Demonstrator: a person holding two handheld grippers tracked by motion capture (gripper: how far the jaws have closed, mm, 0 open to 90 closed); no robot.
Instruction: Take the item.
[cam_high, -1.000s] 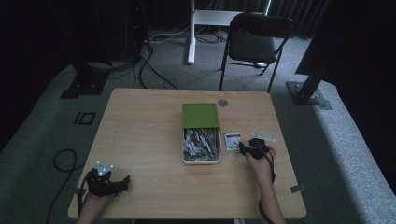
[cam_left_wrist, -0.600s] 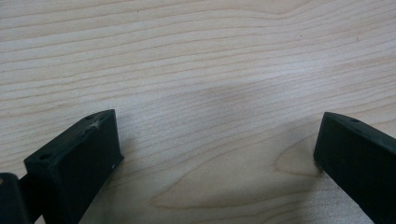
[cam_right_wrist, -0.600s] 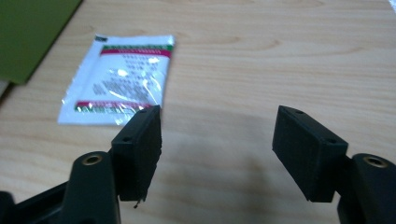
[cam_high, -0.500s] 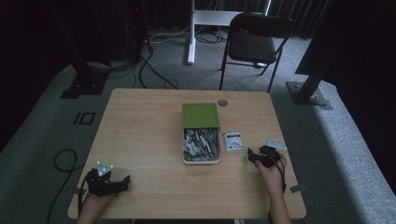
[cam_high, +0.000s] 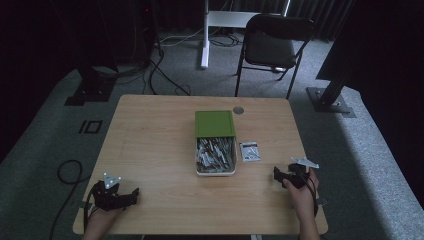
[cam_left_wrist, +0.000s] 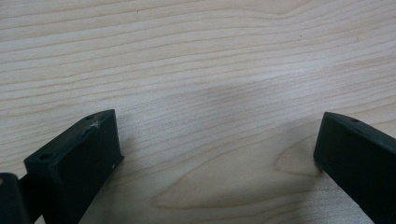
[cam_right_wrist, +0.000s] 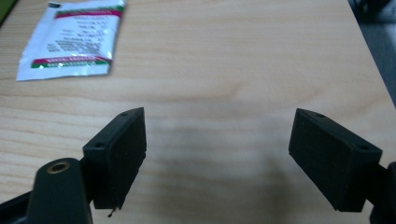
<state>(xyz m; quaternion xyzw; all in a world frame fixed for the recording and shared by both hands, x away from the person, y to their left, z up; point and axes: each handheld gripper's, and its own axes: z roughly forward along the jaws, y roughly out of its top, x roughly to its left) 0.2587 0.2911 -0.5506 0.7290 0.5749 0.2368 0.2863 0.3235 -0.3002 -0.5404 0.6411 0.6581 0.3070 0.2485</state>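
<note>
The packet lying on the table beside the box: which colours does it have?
The packet is white with red bands and small dark print; the right gripper view shows it best.

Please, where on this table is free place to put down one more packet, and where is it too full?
The widest bare wood lies between the green box and the table's left edge, above the left gripper. Another free strip runs along the near edge between both grippers. It is crowded right of the box, where a sachet lies near the right gripper.

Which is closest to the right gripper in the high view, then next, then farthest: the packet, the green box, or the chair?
From the right gripper:
1. Packet, just ahead, toward the middle.
2. Green box, at table centre.
3. Chair, beyond the table's far edge.
</note>
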